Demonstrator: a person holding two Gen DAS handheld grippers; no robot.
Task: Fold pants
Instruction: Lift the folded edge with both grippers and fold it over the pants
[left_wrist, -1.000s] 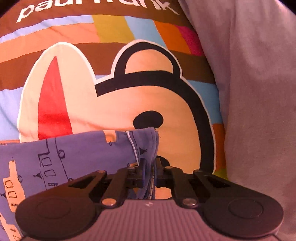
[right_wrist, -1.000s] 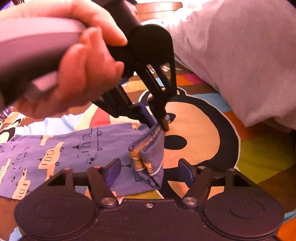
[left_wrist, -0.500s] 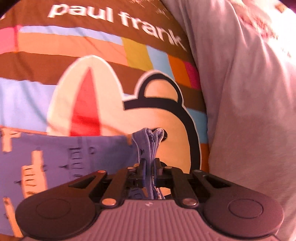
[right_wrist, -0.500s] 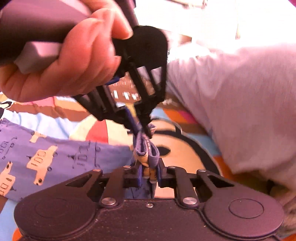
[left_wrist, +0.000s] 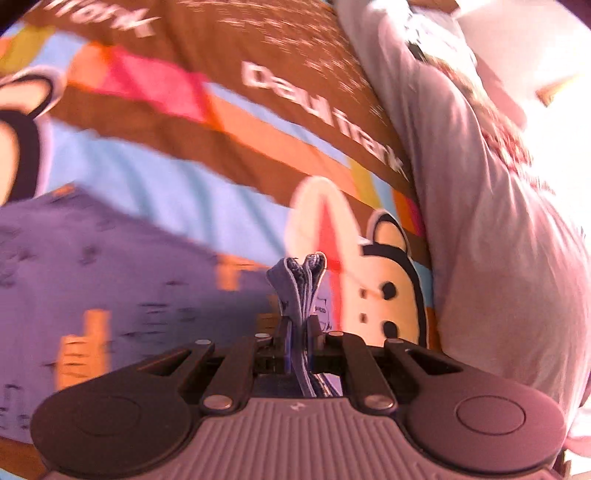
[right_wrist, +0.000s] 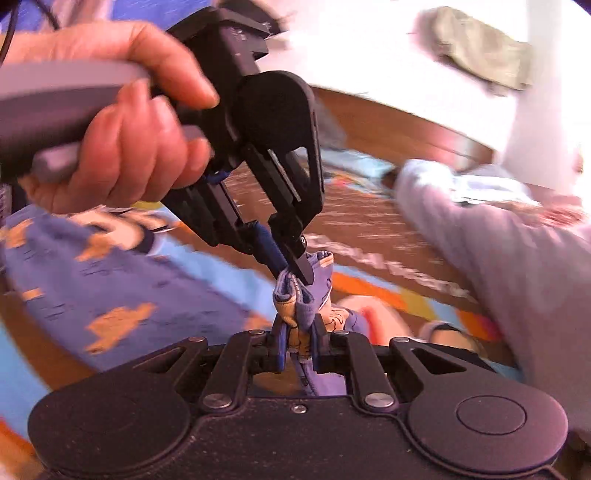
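Now, pants (left_wrist: 110, 295): blue printed fabric lies on the colourful bedspread (left_wrist: 184, 122); one bunched end is lifted clear of it.
Left gripper (left_wrist: 298, 332): closed tight on the gathered hem.
Right gripper (right_wrist: 299, 338): clamped on the same bunch, just below the left gripper's tips.
Step advice: likely carrying this end over; keep both grips level so the layers stay aligned, and lay it down edge to edge.
Hand (right_wrist: 122, 147): wrapped round the left gripper's handle, tool angled downward.
Beside: grey garment (left_wrist: 498, 221) near the right.
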